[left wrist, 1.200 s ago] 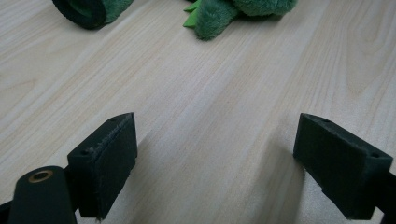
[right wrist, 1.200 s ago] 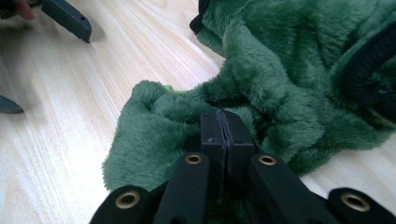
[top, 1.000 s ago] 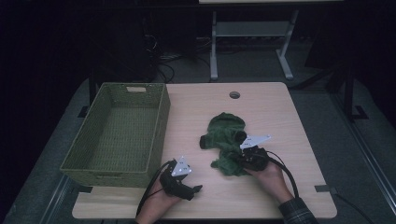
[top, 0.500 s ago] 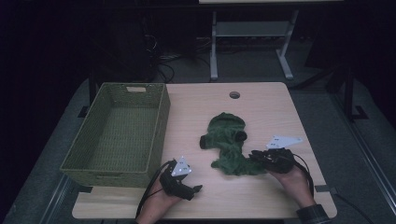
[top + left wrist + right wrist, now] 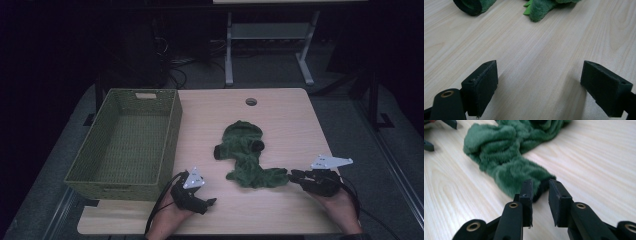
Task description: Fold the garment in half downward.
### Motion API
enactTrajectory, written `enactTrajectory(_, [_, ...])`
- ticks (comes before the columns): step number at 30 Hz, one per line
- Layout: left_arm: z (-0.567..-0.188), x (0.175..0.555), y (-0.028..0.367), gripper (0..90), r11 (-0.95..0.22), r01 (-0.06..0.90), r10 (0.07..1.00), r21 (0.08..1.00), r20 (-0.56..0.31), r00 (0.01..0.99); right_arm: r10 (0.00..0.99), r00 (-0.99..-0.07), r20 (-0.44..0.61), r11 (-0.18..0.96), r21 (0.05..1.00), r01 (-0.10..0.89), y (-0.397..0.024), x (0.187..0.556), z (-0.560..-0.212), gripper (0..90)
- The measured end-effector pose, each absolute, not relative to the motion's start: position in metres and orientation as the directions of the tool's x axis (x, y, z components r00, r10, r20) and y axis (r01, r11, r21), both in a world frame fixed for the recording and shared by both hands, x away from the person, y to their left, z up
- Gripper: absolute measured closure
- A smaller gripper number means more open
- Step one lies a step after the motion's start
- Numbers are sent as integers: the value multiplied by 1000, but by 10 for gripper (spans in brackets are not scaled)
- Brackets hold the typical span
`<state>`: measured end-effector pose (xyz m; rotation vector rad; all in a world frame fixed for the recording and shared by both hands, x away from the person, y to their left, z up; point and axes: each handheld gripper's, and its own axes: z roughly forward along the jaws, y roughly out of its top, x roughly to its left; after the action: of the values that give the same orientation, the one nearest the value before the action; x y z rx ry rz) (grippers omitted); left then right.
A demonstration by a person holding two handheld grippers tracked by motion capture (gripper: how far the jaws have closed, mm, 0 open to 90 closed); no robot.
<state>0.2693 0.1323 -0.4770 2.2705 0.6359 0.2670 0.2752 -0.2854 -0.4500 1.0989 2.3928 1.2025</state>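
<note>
The green plush lies crumpled on the bench, right of the basket. The right tongs sit at its near end, jaws having just been opening, a narrow gap between them and nothing gripped. The left tongs rest wide open on bare wood, well apart from the plush.

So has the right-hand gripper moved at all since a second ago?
Yes. The right gripper slid off the fuzzy green cloth toward the wooden table's right edge, its jaws opening slightly.
</note>
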Motion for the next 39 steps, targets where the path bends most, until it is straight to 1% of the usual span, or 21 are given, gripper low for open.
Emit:
enactTrajectory(8, [-477, 270, 132, 136, -596, 360, 517, 717, 0, 856, 701, -698, 144, 385, 748, 541, -296, 268, -460, 707])
enactTrajectory(12, [-477, 270, 132, 136, -597, 360, 517, 717, 0, 856, 685, -714, 146, 402, 742, 536, -293, 270, -462, 690])
enactTrajectory(18, [-477, 270, 132, 136, -597, 360, 516, 717, 0, 857, 682, -710, 175, 413, 709, 571, -288, 276, -468, 655])
enactTrajectory(22, [-477, 270, 132, 136, -598, 359, 516, 717, 1, 857, 669, -719, 190, 408, 714, 569, -287, 280, -470, 655])
enactTrajectory(25, [-477, 270, 132, 136, -598, 359, 515, 717, 1, 857, 658, -727, 198, 407, 719, 564, -286, 284, -470, 676])
enactTrajectory(29, [-477, 270, 132, 136, -597, 359, 516, 717, 0, 857, 640, -744, 192, 423, 720, 550, -282, 285, -471, 802])
enactTrajectory(32, [-477, 270, 132, 136, -597, 359, 515, 717, 0, 857, 632, -752, 188, 425, 727, 539, -280, 284, -469, 828])
enactTrajectory(39, [-477, 270, 132, 136, -597, 359, 516, 717, 0, 857, 616, -768, 173, 420, 753, 507, -278, 282, -460, 835])
